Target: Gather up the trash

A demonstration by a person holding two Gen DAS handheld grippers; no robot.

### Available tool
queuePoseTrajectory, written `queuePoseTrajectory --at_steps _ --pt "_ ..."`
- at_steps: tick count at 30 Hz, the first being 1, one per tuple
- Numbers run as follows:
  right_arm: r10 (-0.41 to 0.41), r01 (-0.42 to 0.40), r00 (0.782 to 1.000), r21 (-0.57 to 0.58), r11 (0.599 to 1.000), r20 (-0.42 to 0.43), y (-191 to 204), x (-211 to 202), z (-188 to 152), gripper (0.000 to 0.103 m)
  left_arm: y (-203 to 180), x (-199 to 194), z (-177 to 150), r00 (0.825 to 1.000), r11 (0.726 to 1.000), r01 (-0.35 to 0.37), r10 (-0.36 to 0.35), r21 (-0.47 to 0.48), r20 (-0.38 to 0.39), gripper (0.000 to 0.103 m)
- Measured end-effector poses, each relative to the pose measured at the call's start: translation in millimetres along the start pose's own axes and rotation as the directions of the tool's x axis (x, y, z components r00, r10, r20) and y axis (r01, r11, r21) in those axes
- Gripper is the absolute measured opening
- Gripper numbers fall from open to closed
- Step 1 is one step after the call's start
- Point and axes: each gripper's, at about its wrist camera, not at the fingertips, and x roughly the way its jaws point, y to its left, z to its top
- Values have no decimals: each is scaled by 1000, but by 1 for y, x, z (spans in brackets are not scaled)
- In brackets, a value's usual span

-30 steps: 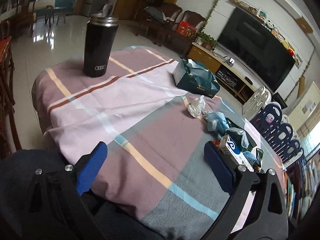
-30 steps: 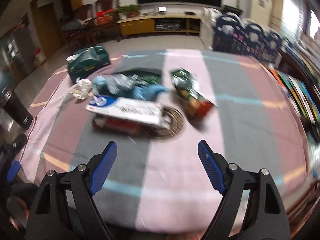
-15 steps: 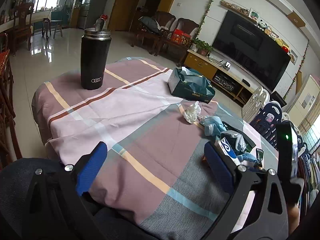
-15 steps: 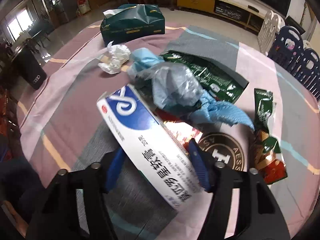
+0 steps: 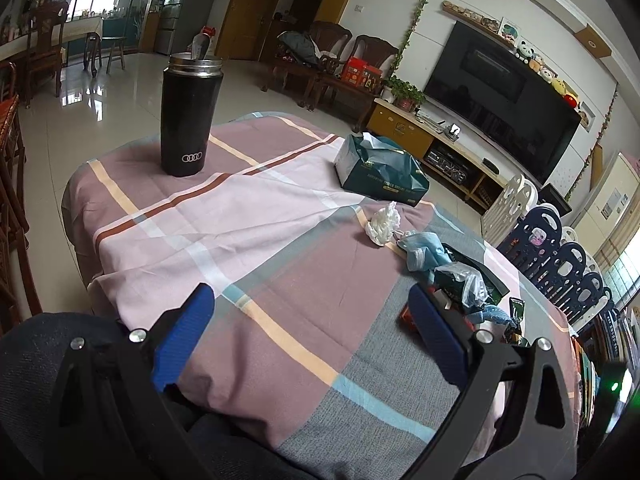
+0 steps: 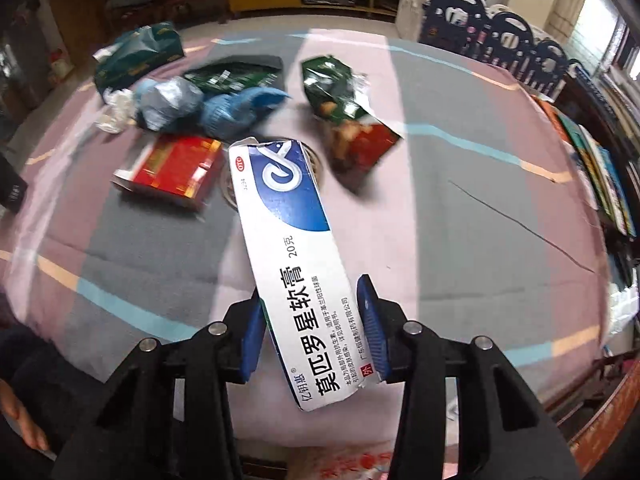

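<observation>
The counter (image 6: 460, 208), under a plaid cloth, fills the right wrist view. At lower centre the right gripper (image 6: 316, 332) has its fingers closed on a white-and-blue box (image 6: 296, 264), lifted over the counter. Upper left lies a litter pile (image 6: 208, 108). The left gripper (image 5: 312, 336) hangs wide open, empty, at the frame's bottom.

A long white-and-blue ointment box (image 6: 298, 264) is lifted above the table, while wrappers (image 6: 344, 116) and a red box (image 6: 172, 170) lie on the cloth.
</observation>
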Motion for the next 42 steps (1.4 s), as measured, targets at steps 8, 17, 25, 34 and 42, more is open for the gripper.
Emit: queuePoseTrajectory --at_steps 8,17,25,34,42 --pt "106 -109 994 86 990 41 -4 -5 8 71 3 1 0 1000 1000 7 -7 -20 -9 97" --pt "89 -91 995 50 995 40 20 3 16 71 3 0 0 1000 1000 11 -12 -23 -10 97" --pt "113 -110 986 -35 993 124 53 -7 60 71 34 3 3 1000 978 4 -7 -208 -17 97" --pt "-65 64 997 29 998 35 71 48 117 50 28 3 3 1000 985 20 -23 -169 -15 97" --pt "90 -104 992 -160 982 -92 110 47 84 48 31 4 3 999 983 23 -27 -183 -20 97"
